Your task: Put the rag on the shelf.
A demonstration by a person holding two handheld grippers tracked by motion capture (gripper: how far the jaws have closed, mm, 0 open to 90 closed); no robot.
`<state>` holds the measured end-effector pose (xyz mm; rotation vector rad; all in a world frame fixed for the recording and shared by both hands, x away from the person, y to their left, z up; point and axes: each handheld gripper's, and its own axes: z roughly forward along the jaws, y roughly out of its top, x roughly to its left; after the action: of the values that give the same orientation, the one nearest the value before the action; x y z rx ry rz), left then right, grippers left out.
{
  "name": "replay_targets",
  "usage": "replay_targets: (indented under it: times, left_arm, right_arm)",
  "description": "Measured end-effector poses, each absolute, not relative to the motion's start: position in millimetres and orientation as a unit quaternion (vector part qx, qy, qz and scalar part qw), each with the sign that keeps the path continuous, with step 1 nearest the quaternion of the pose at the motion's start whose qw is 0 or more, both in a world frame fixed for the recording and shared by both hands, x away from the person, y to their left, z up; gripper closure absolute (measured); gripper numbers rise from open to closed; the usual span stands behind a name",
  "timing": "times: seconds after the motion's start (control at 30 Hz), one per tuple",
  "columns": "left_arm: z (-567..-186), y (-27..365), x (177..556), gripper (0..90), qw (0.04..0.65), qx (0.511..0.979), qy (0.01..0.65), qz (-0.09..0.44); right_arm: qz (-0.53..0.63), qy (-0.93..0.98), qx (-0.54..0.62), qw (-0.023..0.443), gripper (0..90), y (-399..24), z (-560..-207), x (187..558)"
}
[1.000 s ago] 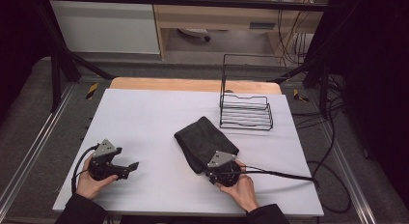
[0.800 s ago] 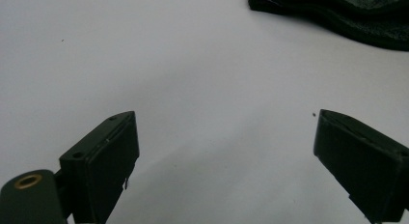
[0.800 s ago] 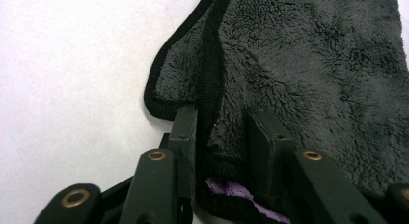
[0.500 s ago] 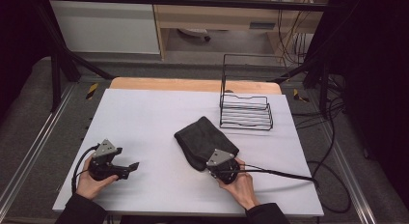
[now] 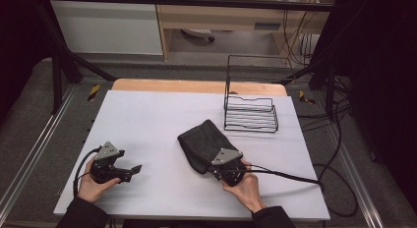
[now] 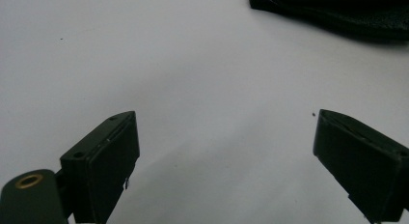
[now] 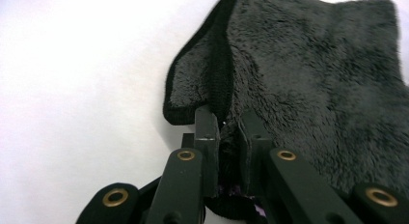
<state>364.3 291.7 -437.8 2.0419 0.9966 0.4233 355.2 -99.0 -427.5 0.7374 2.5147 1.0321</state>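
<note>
**Right tool just clamped the cloth edge**

The right tool (image 7: 226,132) has just been closing, and its jaws now pinch a fold at the near hem of the black fleecy cloth (image 7: 308,74), so the fabric is held. The earlier high views show the cloth lying in the same spot and shape, so nothing is lifted yet; only the grip is new. In the high view the right tool (image 5: 216,170) sits at the cloth's (image 5: 204,142) near corner, with the rest of the cloth spread ahead of it on the white desk (image 5: 147,120).

The left tool (image 6: 222,151) has its jaws wide apart with nothing between them, bare desk under it. The cloth's (image 6: 333,11) edge lies well ahead and to its right. In the high view the left tool (image 5: 134,169) rests on the desk well apart from the cloth, pointing toward it.

A black wire rack (image 5: 251,112) stands beyond the cloth, well past the right tool.

Judgement: the grasp looks complete, so a lift or drag of the cloth can follow.
</note>
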Motion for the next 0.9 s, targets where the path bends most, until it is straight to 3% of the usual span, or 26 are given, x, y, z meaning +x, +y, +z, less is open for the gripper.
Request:
replay_targets:
  times: [0.43,0.57,0.6,0.63,0.7,0.83,0.9]
  left_arm:
    - [-437.7,291.7,363.9,8.8,0.402,0.81,0.393,0.168]
    - [-437.3,291.8,363.7,8.7,0.402,0.81,0.392,0.168]
    - [-437.3,291.9,363.6,8.7,0.402,0.81,0.392,0.169]
    - [-437.2,292.0,363.6,8.7,0.403,0.81,0.392,0.168]
    - [-437.3,292.1,363.7,8.7,0.402,0.81,0.392,0.168]
    - [-437.4,291.4,363.6,8.8,0.403,0.81,0.392,0.167]
    - [-437.7,290.9,363.9,8.8,0.401,0.811,0.392,0.166]
  right_arm:
    - [0.322,0.9,0.25,0.153,79.5,-82.4,-436.4,358.1]
    - [0.369,0.886,0.248,0.13,63.7,-91.8,-428.9,360.1]
    - [0.369,0.886,0.248,0.13,63.7,-91.8,-428.9,360.1]
    - [0.411,0.865,0.262,0.118,51.6,-101.5,-418.4,362.4]
    - [0.427,0.854,0.273,0.116,48.3,-108.0,-412.8,364.5]
    - [0.403,0.835,0.33,0.178,46.9,-147.4,-409.8,379.0]
    - [0.396,0.831,0.345,0.182,47.0,-153.9,-415.1,381.7]
